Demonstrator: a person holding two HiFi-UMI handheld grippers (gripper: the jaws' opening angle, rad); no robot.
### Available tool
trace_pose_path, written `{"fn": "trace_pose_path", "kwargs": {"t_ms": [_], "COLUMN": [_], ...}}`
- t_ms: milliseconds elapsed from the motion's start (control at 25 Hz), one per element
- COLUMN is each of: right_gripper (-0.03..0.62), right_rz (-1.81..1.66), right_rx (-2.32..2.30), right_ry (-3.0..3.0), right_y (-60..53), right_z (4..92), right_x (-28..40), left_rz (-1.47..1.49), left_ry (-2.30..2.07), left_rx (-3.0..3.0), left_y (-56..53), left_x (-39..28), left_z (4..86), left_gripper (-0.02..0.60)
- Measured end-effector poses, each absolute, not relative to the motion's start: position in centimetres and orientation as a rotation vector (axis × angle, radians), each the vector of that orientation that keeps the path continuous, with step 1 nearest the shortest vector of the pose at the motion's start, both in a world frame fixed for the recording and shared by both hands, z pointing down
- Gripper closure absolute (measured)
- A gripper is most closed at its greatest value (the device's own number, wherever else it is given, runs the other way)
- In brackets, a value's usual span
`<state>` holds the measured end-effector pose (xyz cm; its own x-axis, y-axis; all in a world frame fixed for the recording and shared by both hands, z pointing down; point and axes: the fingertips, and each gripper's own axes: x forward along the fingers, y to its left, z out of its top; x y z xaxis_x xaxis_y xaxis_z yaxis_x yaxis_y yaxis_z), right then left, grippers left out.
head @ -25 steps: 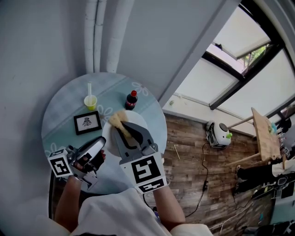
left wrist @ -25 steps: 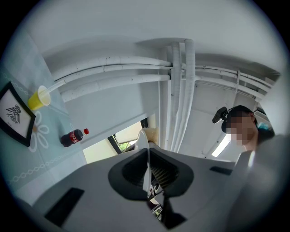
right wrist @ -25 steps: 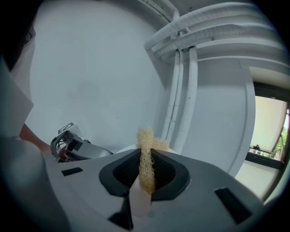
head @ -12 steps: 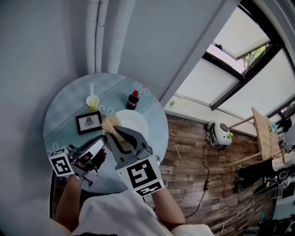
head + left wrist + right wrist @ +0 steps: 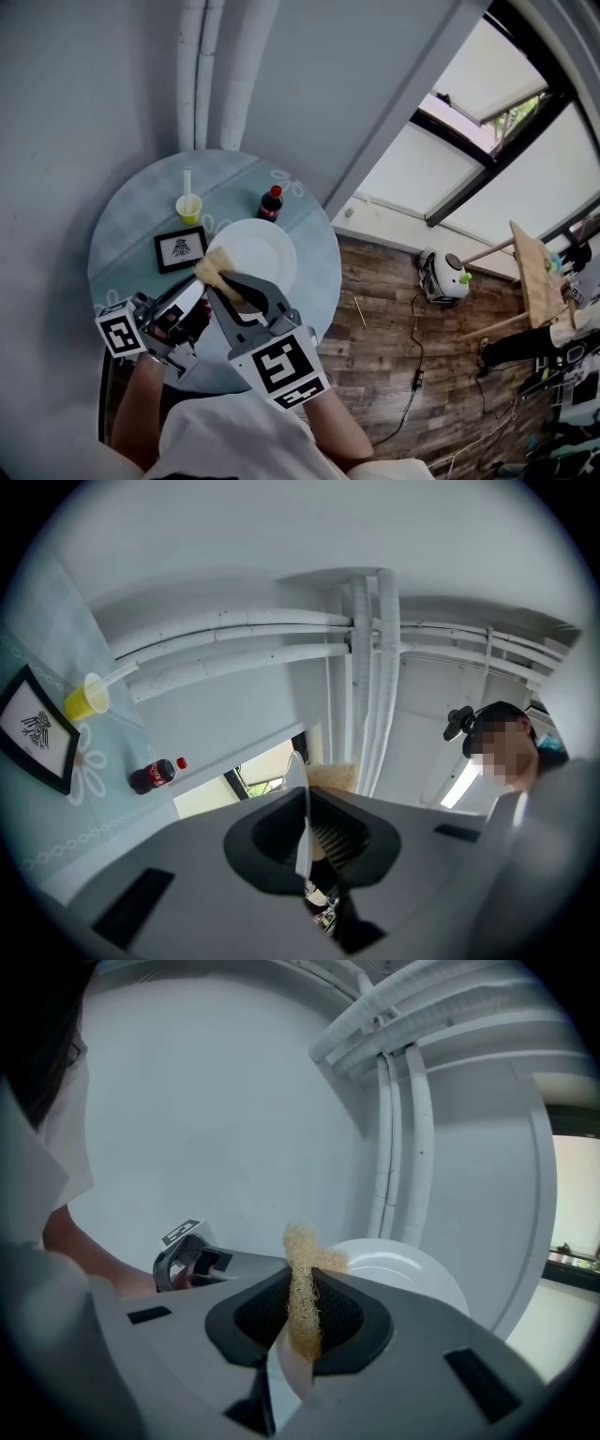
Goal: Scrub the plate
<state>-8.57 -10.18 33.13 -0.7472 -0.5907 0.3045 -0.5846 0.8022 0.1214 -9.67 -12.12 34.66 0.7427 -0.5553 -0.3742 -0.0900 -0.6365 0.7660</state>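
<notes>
The white plate hangs tilted over the round table, and my left gripper is shut on its near-left rim. In the left gripper view the plate shows edge-on between the jaws of my left gripper. My right gripper is shut on a tan loofah scrubber, which lies against the plate's left rim, close to the left gripper's tips. In the right gripper view the scrubber sticks up between the jaws of my right gripper, with the plate just behind it.
On the pale blue round table stand a yellow cup with a straw, a small cola bottle and a black-framed picture. White pipes run up the wall behind. Wooden floor lies past the table's right edge.
My right gripper has carried the scrubber across the plate from its middle toward the left rim, nearer the left gripper. The left gripper keeps the plate in the same place.
</notes>
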Motion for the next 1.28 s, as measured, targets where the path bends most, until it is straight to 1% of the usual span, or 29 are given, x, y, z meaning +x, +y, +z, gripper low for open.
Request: {"fn": "trace_pose_path", "kwargs": {"t_ms": [440, 800, 1280], "right_gripper": [0.531, 0.531, 0.531], "right_rz": [0.157, 0.231, 0.298], "right_rx": [0.904, 0.944, 1.186], "right_ry": [-2.674, -2.599, -2.406], "right_y": [-9.0, -7.4, -8.9], "right_z": [34.5, 37.2, 41.4], "right_x": [-7.1, -5.1, 1.8], "left_rz": [-0.797, -0.802, -0.741], "left_ry": [-0.477, -0.469, -0.466], "left_rx": [2.146, 2.095, 2.011], "left_y": [-12.5, -12.7, -12.5], "left_x": [-9.0, -8.8, -9.0], "left_z": [35.4, 36.3, 39.6], "left_gripper": [0.56, 0.56, 0.56]}}
